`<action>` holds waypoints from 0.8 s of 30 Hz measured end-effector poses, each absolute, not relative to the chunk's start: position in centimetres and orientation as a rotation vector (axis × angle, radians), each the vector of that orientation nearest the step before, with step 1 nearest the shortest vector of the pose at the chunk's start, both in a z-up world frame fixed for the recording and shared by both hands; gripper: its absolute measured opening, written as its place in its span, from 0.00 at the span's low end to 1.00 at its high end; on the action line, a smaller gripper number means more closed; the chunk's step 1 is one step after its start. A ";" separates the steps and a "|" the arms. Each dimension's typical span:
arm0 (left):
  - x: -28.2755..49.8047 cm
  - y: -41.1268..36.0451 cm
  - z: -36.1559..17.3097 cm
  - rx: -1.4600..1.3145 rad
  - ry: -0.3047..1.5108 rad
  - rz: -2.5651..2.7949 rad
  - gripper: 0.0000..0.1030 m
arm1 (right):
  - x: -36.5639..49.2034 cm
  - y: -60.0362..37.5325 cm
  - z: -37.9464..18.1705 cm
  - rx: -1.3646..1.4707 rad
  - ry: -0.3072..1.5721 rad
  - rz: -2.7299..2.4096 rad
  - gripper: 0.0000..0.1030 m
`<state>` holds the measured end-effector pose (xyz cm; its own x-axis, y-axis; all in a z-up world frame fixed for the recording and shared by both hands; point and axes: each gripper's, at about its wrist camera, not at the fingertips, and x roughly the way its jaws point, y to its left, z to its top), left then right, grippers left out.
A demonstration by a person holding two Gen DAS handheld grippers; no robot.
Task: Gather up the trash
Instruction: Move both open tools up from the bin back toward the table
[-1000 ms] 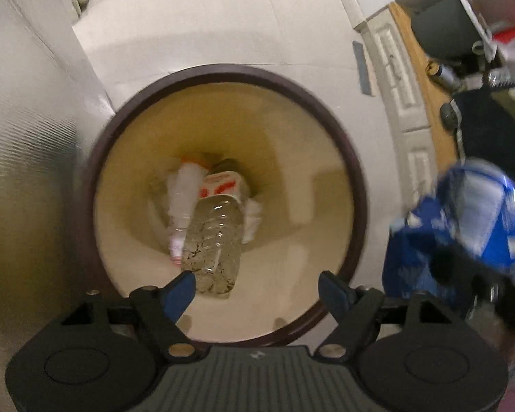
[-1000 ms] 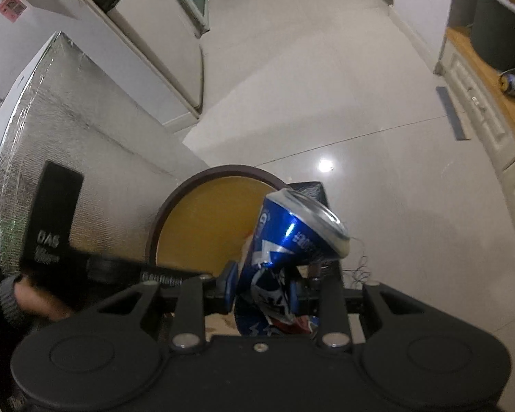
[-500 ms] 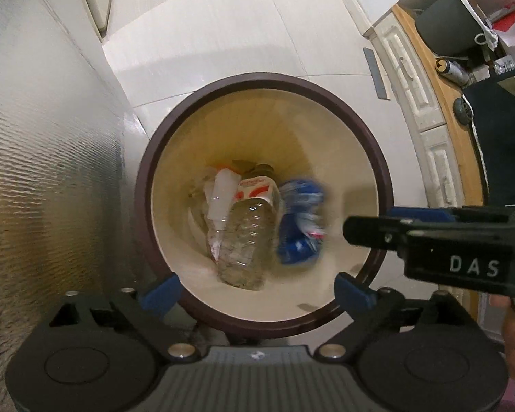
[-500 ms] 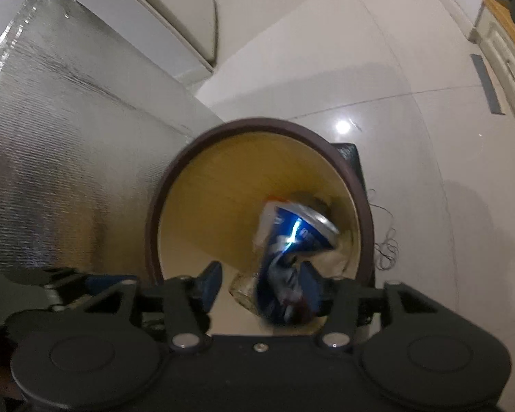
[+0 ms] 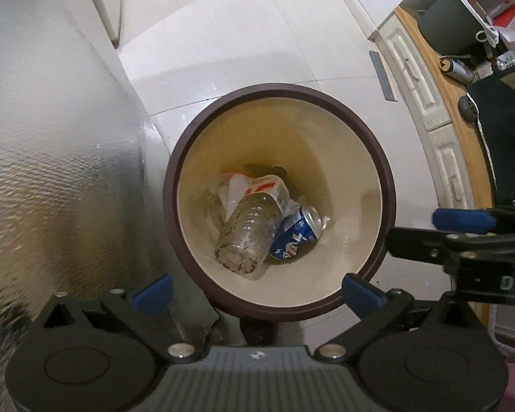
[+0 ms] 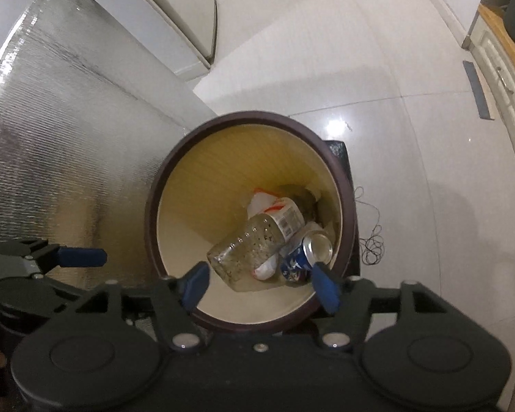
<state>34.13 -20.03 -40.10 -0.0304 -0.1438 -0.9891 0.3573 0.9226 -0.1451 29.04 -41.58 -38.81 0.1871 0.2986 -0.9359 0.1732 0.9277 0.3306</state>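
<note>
A round trash bin with a dark brown rim and cream inside stands on the floor. At its bottom lie a clear plastic bottle, a crushed blue can beside it, and white and orange wrappers. My left gripper is open and empty above the bin's near rim. My right gripper is open and empty above the bin; it also shows at the right of the left wrist view.
A silver quilted foil panel stands just left of the bin. White cabinets with a wooden top and clutter are at the right. A thin wire lies on the white tiled floor right of the bin.
My right gripper opened and let go of the blue can, which fell into the bin and came to rest beside the bottle. Both grippers have drawn back from the bin.
</note>
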 end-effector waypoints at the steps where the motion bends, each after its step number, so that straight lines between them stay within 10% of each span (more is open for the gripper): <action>1: 34.0 -19.9 -39.7 0.167 1.549 -0.402 1.00 | 28.9 -41.6 -38.4 0.402 1.384 0.094 0.74; 10: 32.9 -19.6 -35.6 0.146 1.500 -0.387 1.00 | 28.2 -42.1 -34.5 0.376 1.319 0.089 0.94; 24: 30.4 -18.5 -28.2 0.084 1.408 -0.387 1.00 | 25.8 -42.2 -27.6 0.309 1.237 0.107 1.00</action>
<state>30.38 -18.53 -28.17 0.1111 -0.2133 -0.9706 0.3125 0.9347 -0.1696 25.82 -42.16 -27.64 0.3292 0.2465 -0.9115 0.0864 0.9534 0.2890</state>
